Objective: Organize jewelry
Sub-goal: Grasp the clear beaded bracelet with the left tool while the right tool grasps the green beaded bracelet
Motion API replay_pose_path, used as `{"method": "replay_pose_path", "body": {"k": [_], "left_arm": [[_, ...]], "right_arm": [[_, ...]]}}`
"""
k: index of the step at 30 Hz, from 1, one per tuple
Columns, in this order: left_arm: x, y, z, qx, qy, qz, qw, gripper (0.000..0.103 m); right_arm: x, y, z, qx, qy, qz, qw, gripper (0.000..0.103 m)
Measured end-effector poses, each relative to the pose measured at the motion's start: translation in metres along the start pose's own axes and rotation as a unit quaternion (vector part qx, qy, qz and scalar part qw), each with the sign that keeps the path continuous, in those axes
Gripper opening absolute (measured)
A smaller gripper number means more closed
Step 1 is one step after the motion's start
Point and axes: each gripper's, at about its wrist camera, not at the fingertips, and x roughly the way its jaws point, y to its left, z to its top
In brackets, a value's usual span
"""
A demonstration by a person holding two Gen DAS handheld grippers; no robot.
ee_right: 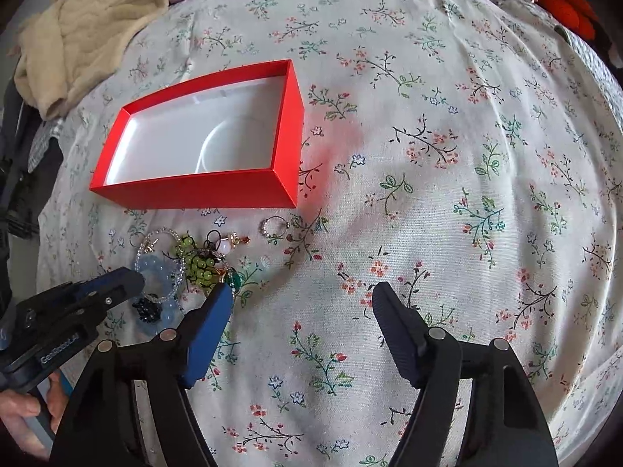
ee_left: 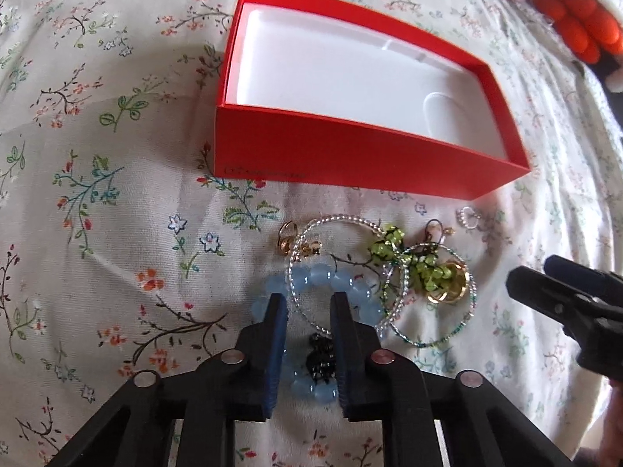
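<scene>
Left wrist view: the left gripper [ee_left: 309, 303] has its fingers partly apart, straddling the pale blue bead bracelet [ee_left: 319, 284]; whether they touch it is unclear. The jewelry pile [ee_left: 409, 268] lies on the floral sheet [ee_left: 97, 233], just near of the red box [ee_left: 350, 155].

Right wrist view: the right gripper [ee_right: 301, 303] is spread wide over bare sheet, right of the pile.

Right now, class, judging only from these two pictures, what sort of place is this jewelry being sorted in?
Probably a bedroom, on a bed: the white floral cotton bedsheet covers a soft, rounded surface, a crumpled beige quilted blanket lies at its edge, and an open red cardboard box sits directly on the sheet.
</scene>
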Motion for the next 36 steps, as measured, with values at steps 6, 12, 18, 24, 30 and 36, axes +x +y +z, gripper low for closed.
{"method": "replay_pose_path", "body": {"k": [6,12,18,24,30,36], "left_arm": [[0.014,-0.007,0.003,-0.002,0.004,0.038,0.9993,0.006],[-0.002,-0.01,0.002,0.004,-0.027,0.043,0.9987,0.005],[-0.031,0.004,-0.004,0.001,-0.052,0.03,0.9982,0.005],[-0.044,0.037,-0.023,-0.012,-0.054,0.03,0.998,0.005],[-0.041,0.059,-0.035,-0.02,-0.041,0.038,0.9983,0.005],[-0.046,0.069,-0.045,-0.014,-0.036,0.031,0.9988,0.005]], "right_arm": [[0.005,0.001,-0.001,-0.004,0.007,-0.003,1.0,0.065],[0.012,-0.001,-0.003,0.004,0.019,0.02,1.0,0.045],[0.015,0.012,-0.004,0.002,0.023,0.045,0.999,0.044],[0.028,0.028,-0.008,0.004,0.047,0.073,0.996,0.04],[0.036,0.037,-0.01,-0.006,0.056,0.069,0.996,0.01],[0.02,0.035,-0.014,-0.014,0.038,0.079,0.996,0.0]]}}
